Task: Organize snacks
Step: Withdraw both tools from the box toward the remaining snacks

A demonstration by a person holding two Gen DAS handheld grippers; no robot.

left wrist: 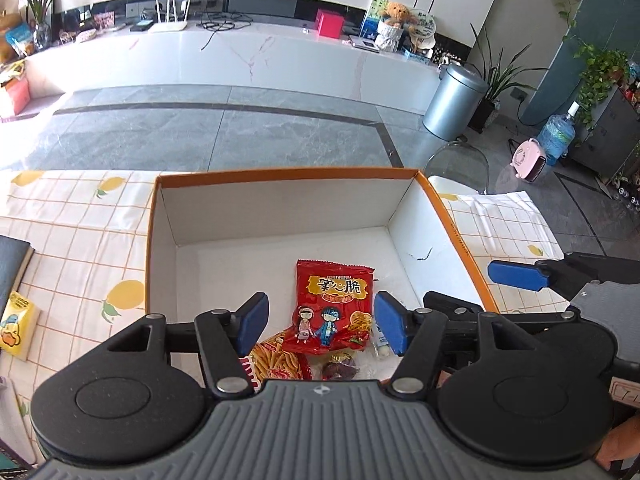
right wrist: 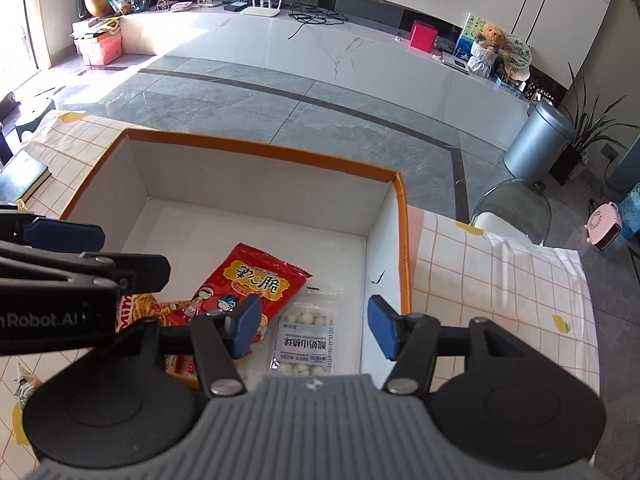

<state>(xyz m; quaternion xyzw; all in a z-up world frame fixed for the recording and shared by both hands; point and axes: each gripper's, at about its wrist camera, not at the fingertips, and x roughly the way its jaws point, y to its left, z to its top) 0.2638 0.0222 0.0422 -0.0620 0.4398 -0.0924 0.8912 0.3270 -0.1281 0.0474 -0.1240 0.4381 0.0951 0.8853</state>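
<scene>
An orange-rimmed white box [left wrist: 280, 174] [right wrist: 256, 150] stands on the lemon-print tablecloth. Inside lie a red snack bag [left wrist: 334, 300] [right wrist: 244, 284], a packet of fries-like sticks [left wrist: 276, 360] [right wrist: 138, 308], a clear packet of white balls [right wrist: 306, 336] [left wrist: 380, 346] and a dark wrapped sweet [left wrist: 338, 368]. My left gripper [left wrist: 320, 326] is open and empty, hovering over the red bag. My right gripper [right wrist: 314, 326] is open and empty above the white-ball packet. Each gripper shows in the other's view: the right one [left wrist: 520, 274], the left one [right wrist: 60, 236].
A yellow tissue pack [left wrist: 18, 326] and a dark book [left wrist: 12, 264] lie left of the box. A small wrapped snack [right wrist: 26, 384] lies on the cloth at the left. A clear chair [right wrist: 512, 208] stands beyond the table's right end. Grey floor lies behind.
</scene>
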